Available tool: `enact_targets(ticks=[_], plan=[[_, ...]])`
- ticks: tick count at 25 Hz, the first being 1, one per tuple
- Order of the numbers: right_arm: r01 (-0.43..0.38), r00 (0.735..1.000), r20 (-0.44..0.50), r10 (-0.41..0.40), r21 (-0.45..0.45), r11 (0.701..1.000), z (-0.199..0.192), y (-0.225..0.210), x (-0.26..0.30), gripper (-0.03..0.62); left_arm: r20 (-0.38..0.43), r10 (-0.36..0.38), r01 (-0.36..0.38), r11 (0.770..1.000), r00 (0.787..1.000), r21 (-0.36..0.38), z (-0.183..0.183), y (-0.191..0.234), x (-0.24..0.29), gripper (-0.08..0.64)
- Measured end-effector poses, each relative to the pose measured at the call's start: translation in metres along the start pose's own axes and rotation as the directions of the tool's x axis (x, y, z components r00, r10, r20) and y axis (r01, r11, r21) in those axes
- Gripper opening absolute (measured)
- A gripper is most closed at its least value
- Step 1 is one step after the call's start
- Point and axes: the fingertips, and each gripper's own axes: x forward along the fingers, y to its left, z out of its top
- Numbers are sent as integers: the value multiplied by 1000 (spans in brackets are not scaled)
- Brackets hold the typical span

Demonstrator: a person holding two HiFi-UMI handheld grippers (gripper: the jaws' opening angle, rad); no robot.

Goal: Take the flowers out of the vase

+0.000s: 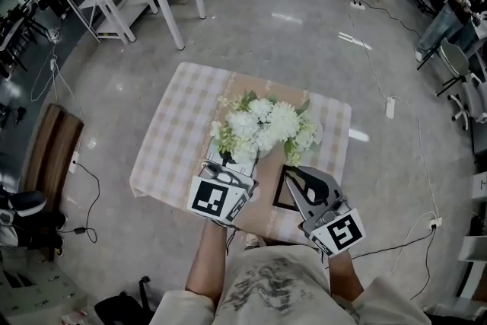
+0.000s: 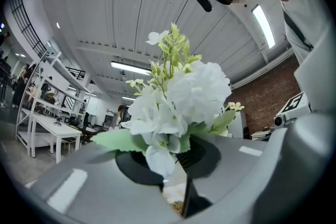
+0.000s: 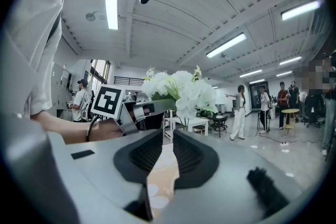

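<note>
White flowers [image 1: 265,125] are clamped at their base in the left claw [image 2: 176,169] over the checked worktop [image 1: 169,135]; beside the flowers, the right claw [image 3: 167,152] stands slightly parted and empty.

Bright strip lights [image 3: 227,44] overhead; floor [image 1: 289,17] glare; fisheye edges black; foreground seemingly soft.

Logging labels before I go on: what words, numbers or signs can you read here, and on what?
No readable words or numbers anywhere.
Left marker cube: black-and-white square pattern, no letters.
Right marker cube: the same kind of pattern, no letters.
Shirt print: too blurred to read.
</note>
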Motion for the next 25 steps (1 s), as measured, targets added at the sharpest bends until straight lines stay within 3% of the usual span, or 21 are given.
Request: enact_targets(ticks=[25], plan=[[13, 999, 39, -12, -26, 1000, 20, 3, -8, 69, 62, -14, 13, 1000, 998, 12, 47, -13, -2, 64]])
